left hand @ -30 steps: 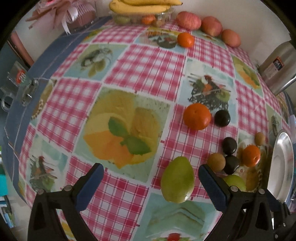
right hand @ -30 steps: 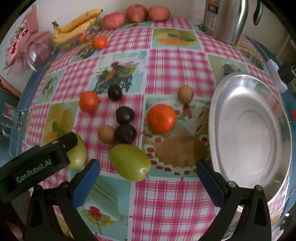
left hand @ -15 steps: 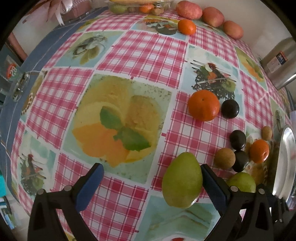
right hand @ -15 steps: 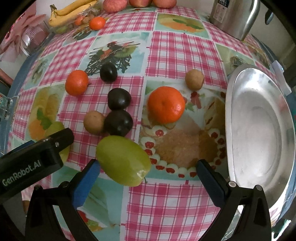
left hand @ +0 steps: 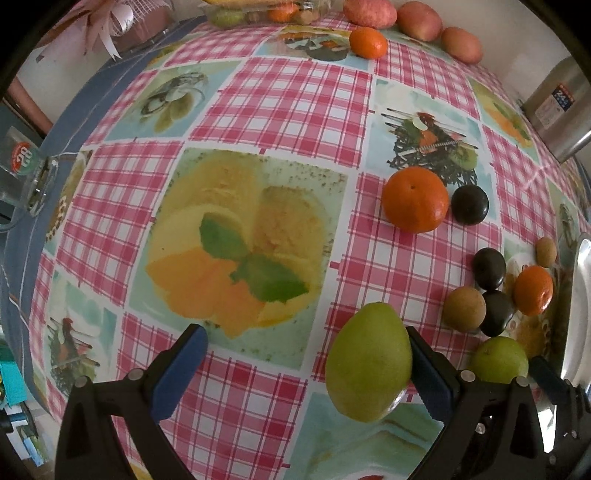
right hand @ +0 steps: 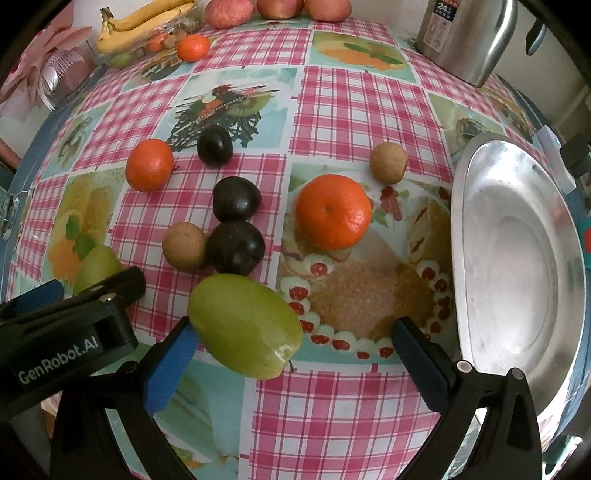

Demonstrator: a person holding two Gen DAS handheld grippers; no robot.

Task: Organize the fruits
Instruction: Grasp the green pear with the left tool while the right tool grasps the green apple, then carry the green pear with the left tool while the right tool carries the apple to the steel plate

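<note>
My left gripper is open, low over the checked tablecloth. A green pear-shaped fruit lies between its fingers, close against the right finger. My right gripper is open too. A second green fruit lies between its fingers, beside the left finger. A silver plate sits empty to the right of it. Ahead lie a tangerine, two dark plums and a brown round fruit. In the right wrist view the left gripper's black body shows at the lower left.
Another tangerine, a third plum and a brown fruit lie further out. At the table's far edge are bananas, red apples and a tangerine. A steel kettle stands far right.
Both grippers have moved forward and lower. Each green fruit now sits further in between the fingers and looks larger. Both stay open.
</note>
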